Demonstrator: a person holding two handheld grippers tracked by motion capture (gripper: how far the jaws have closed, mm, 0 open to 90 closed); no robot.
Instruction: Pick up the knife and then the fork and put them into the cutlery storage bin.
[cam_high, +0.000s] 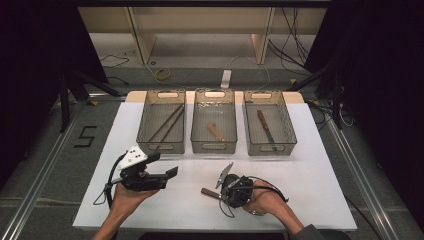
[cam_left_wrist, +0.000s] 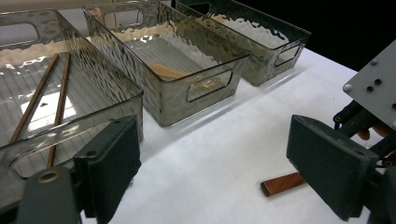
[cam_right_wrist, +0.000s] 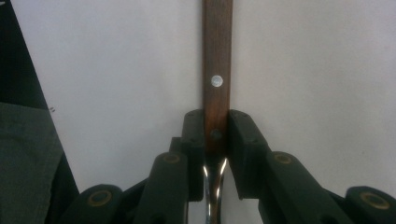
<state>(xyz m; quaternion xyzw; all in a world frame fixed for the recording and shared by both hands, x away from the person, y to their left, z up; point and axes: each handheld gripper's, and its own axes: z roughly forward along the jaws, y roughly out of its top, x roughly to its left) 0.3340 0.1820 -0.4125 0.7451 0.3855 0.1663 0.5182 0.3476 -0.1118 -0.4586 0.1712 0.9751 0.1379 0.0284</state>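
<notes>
The right tool (cam_right_wrist: 215, 135) is clamped on a wooden-handled utensil (cam_right_wrist: 216, 70), jaws pressed against both sides of the handle just where the wood meets the metal neck, and the piece lies flat on the white worktop (cam_high: 300, 165) in front of the three clear bins. The left tool (cam_left_wrist: 210, 172) hangs wide open with nothing between its jaws, close to the left bin (cam_high: 161, 122) that holds the chopsticks (cam_high: 167, 122). Now the risk: that grip sits near one end of the handle, so on the lift the long wooden end could swing or slide out of the pads; I'd judge a slow, level raise safest. Steering it over a bin rim could also clip the wall and nudge a bin. Which bin it belongs in is a guess: the middle bin (cam_high: 214, 125) holds a short wooden piece, the right bin (cam_high: 267, 125) a similar wood-handled utensil. The working end is hidden under the right tool, so fork, knife or spoon, I can't tell.
</notes>
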